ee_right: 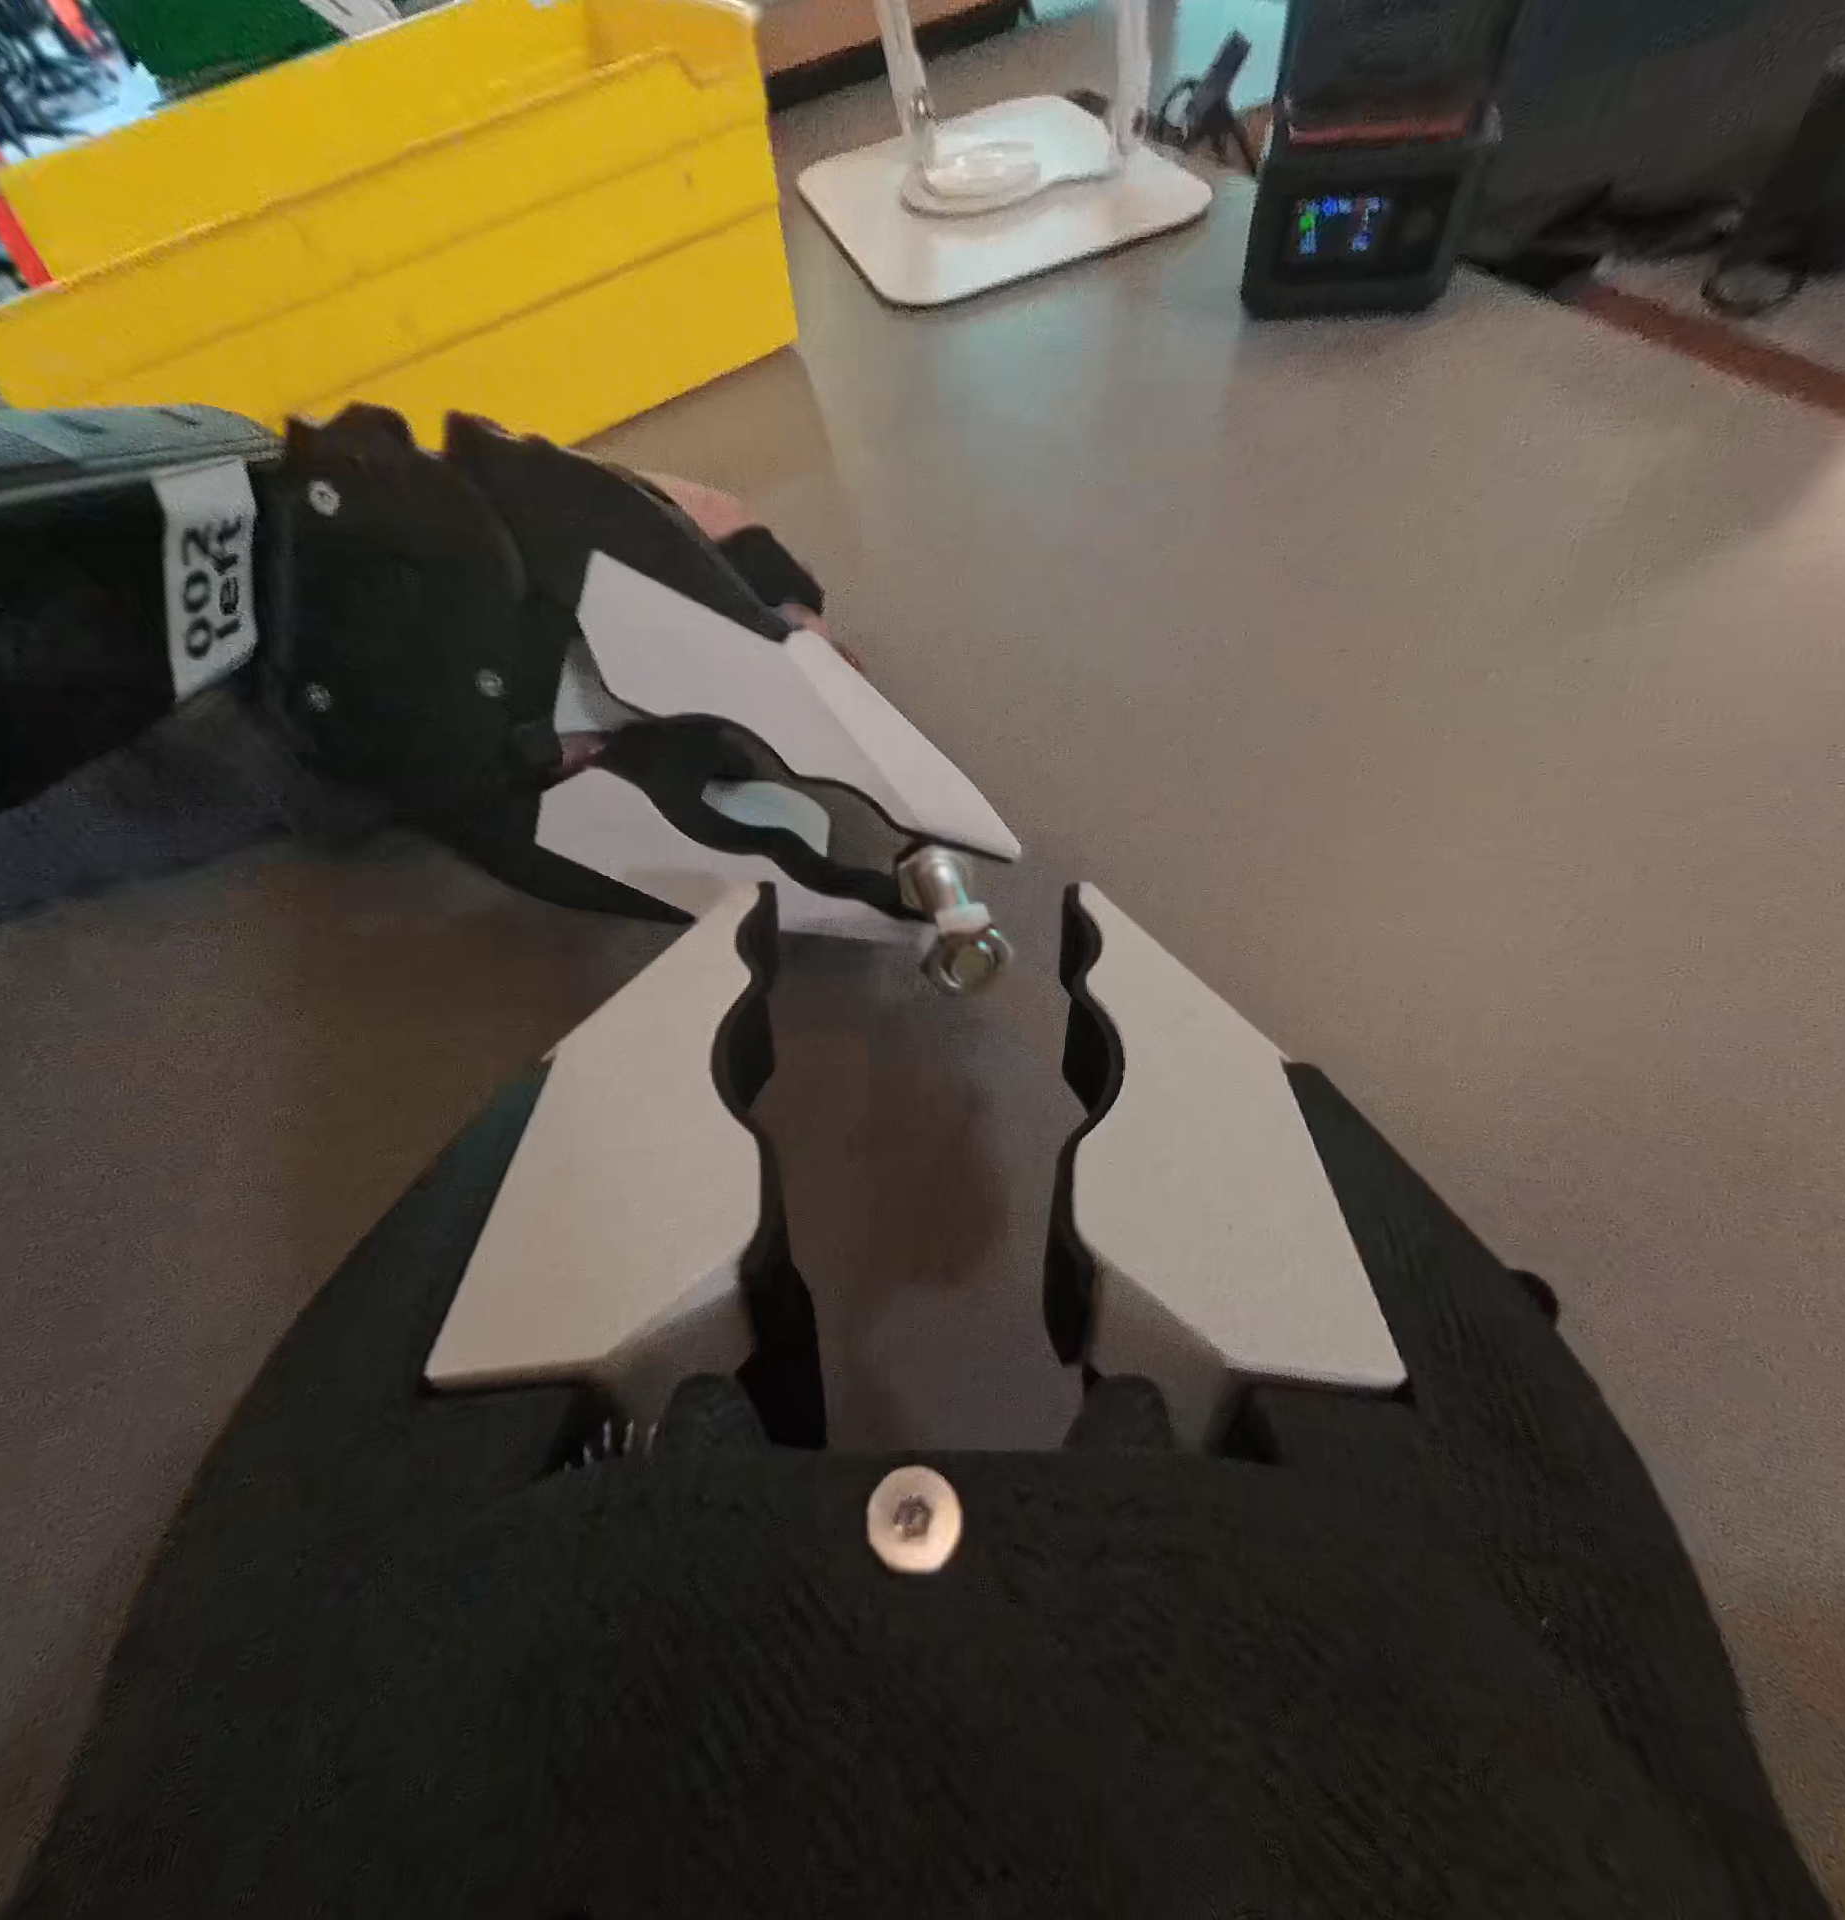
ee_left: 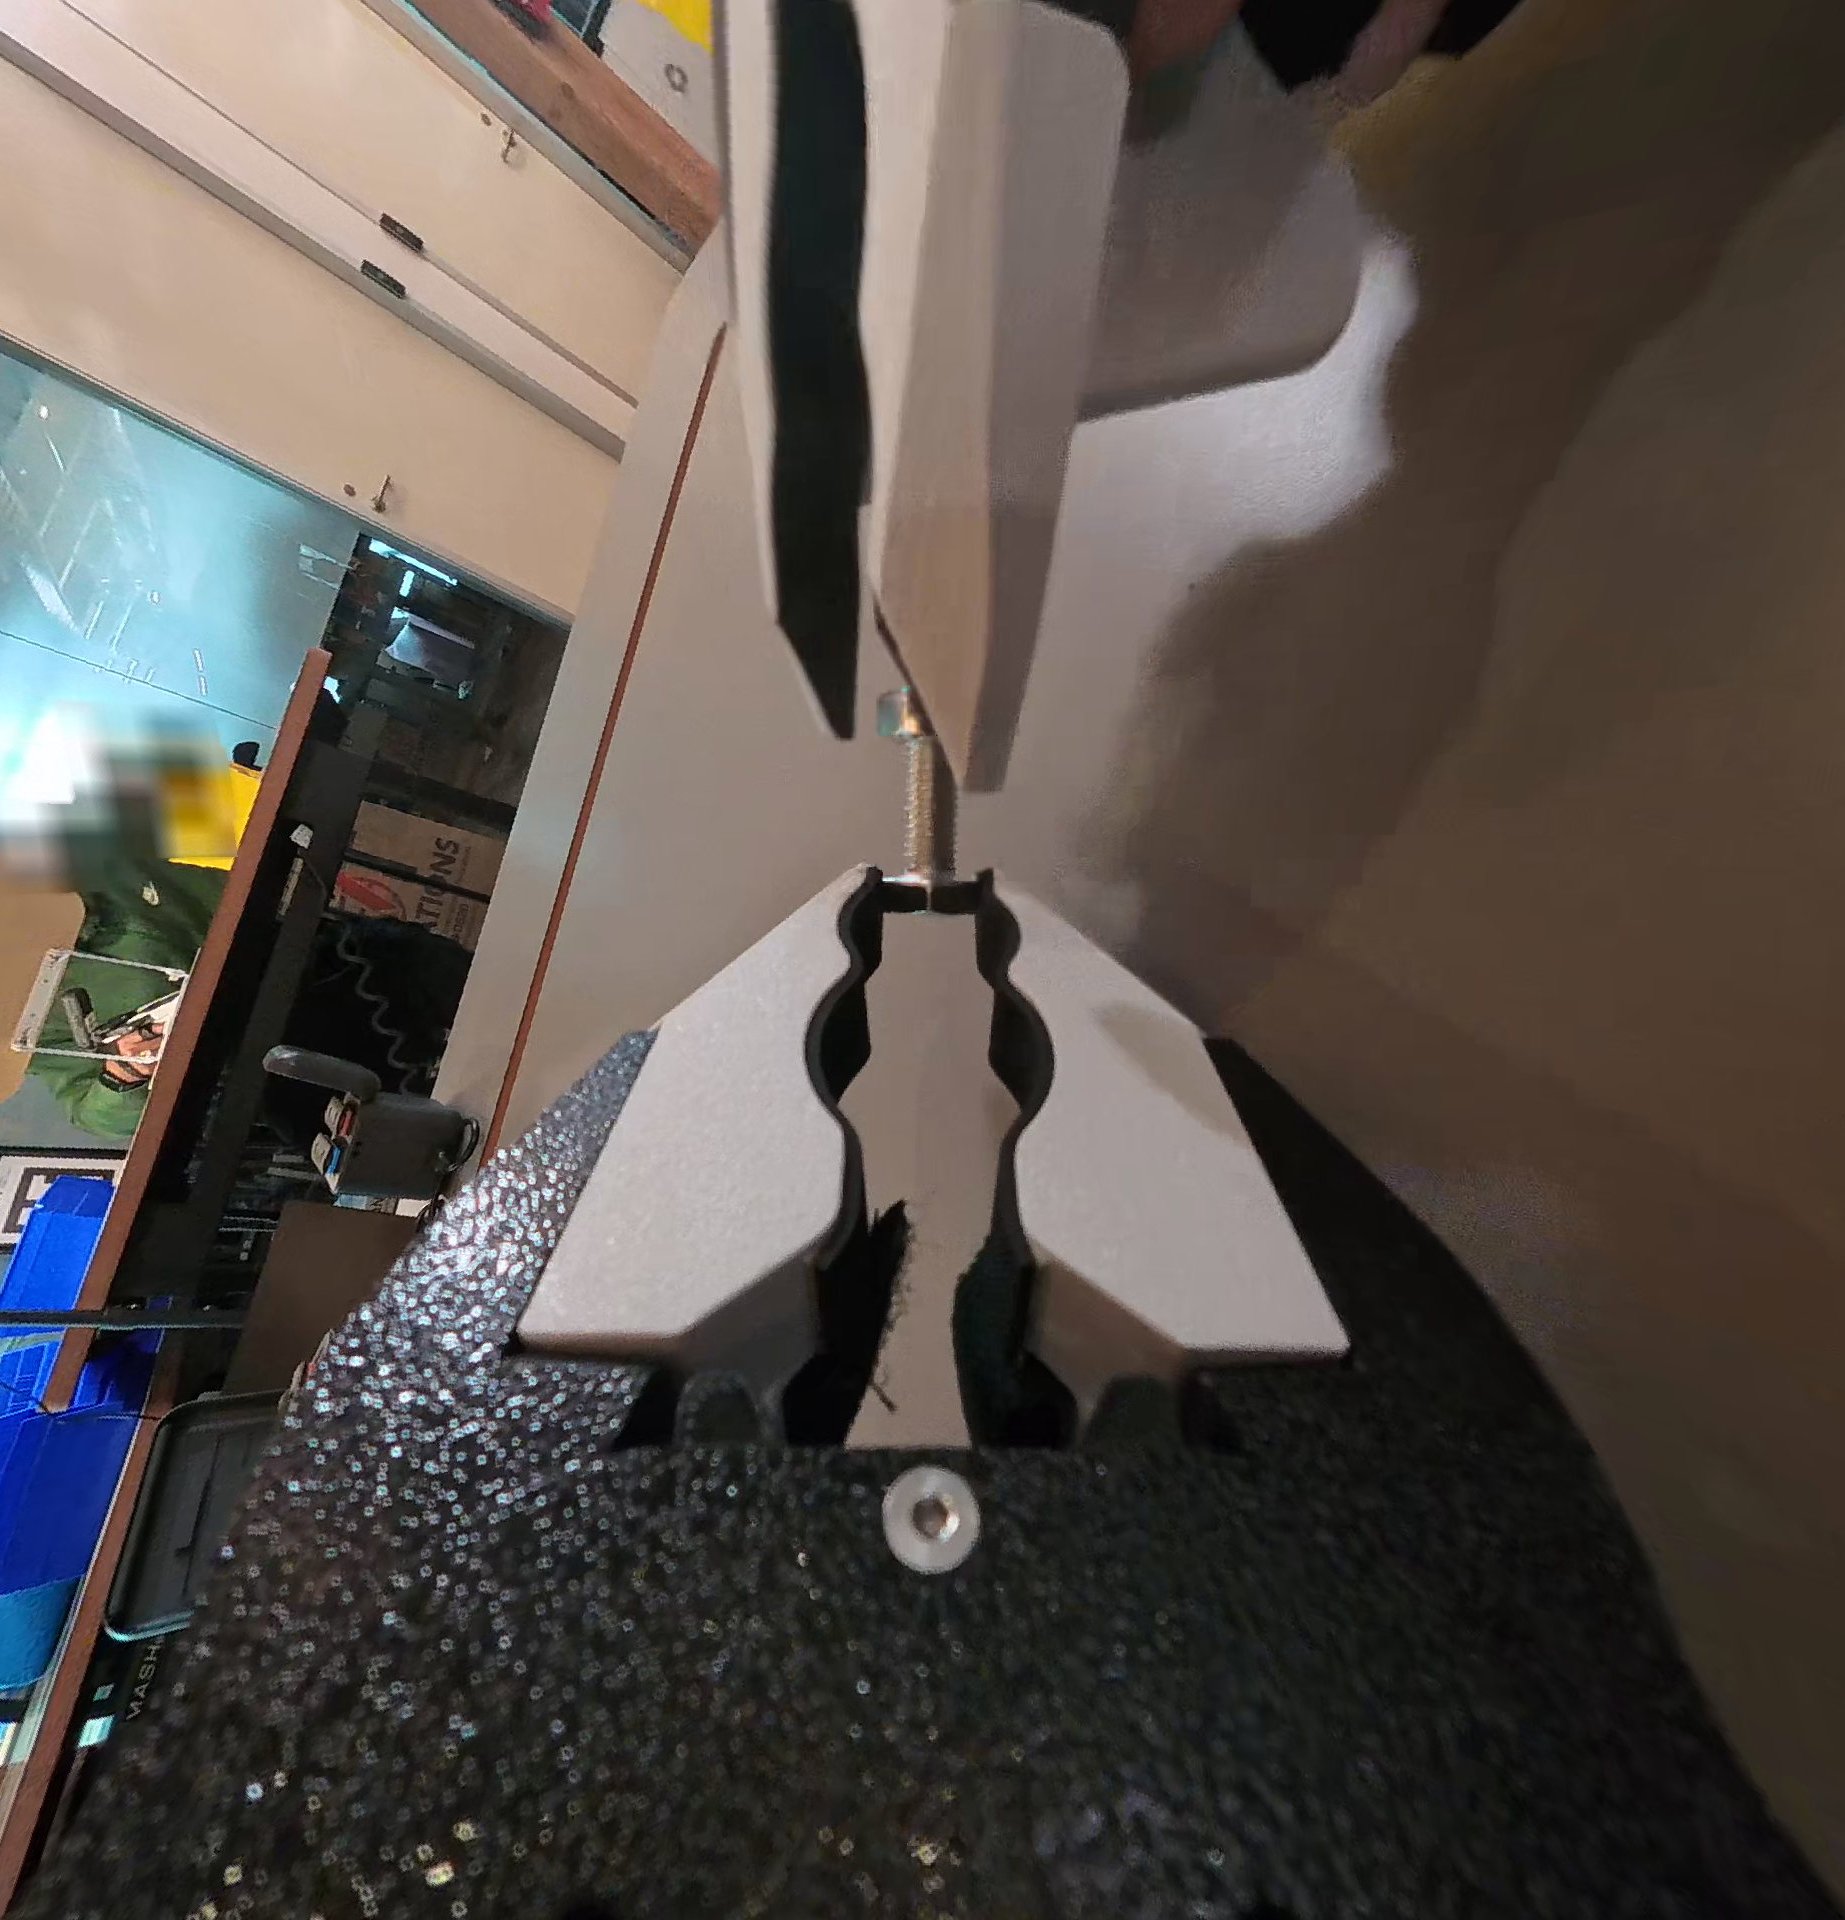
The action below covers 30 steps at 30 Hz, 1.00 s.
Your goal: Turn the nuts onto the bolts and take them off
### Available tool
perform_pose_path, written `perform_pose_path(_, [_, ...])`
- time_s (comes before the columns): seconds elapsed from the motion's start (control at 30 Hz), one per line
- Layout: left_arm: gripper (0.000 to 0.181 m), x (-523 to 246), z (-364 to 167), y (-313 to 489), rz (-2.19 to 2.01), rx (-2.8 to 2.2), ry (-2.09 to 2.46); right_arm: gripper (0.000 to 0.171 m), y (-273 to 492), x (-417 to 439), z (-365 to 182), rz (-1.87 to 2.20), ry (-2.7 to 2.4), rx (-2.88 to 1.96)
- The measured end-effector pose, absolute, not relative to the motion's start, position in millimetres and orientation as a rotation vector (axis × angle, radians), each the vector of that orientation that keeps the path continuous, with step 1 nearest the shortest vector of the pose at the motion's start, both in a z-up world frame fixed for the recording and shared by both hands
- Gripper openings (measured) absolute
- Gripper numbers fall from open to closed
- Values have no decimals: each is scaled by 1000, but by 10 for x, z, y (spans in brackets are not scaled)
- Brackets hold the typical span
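My left gripper point(ee_left: 930, 883) is shut on the head end of a small silver bolt point(ee_left: 920, 810). The bolt sticks out forward from its tips. A silver hex nut point(ee_right: 965, 961) sits on the bolt's far end, and it also shows in the left wrist view point(ee_left: 900, 717). My right gripper point(ee_right: 918, 904) is open, and the nut lies between its fingertips without touching either pad. In the left wrist view the right gripper point(ee_left: 913, 753) comes in from the top, straddling the nut. In the right wrist view the left gripper point(ee_right: 949, 862) reaches in from the left above the grey table point(ee_right: 1417, 831).
A yellow bin point(ee_right: 409, 208) stands at the back left. A white stand base point(ee_right: 1001, 208) and a black device with a small screen point(ee_right: 1354, 208) stand at the back. A blue bin point(ee_left: 35, 1455) shows beyond the table edge. The tips of both grippers are at nearly the same place.
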<state>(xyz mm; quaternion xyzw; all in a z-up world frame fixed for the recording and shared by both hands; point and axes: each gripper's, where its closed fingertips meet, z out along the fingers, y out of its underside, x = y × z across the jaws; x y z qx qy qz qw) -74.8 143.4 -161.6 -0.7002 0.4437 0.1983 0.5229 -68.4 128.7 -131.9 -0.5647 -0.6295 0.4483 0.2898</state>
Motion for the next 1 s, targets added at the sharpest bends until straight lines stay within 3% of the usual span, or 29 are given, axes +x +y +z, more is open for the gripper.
perform_pose_path(0.2, [16, -750, -1616, 1434, 475, -1677, 1063, 50, 1240, -580, -1565, 1228, -1778, -1685])
perform_pose_path(0.5, [16, -752, -1615, 1431, 477, -1678, 1066, 44, 1107, -698, -1135, 1239, -1705, -1300])
perform_pose_path(0.73, [16, -754, -1615, 1432, 480, -1678, 1068, 51, 1292, -528, -1632, 1146, -1814, -1693])
perform_pose_path(1.0, [16, -756, -1615, 1430, 480, -1679, 1070, 48, 1085, -693, -1259, 1147, -1778, -1249])
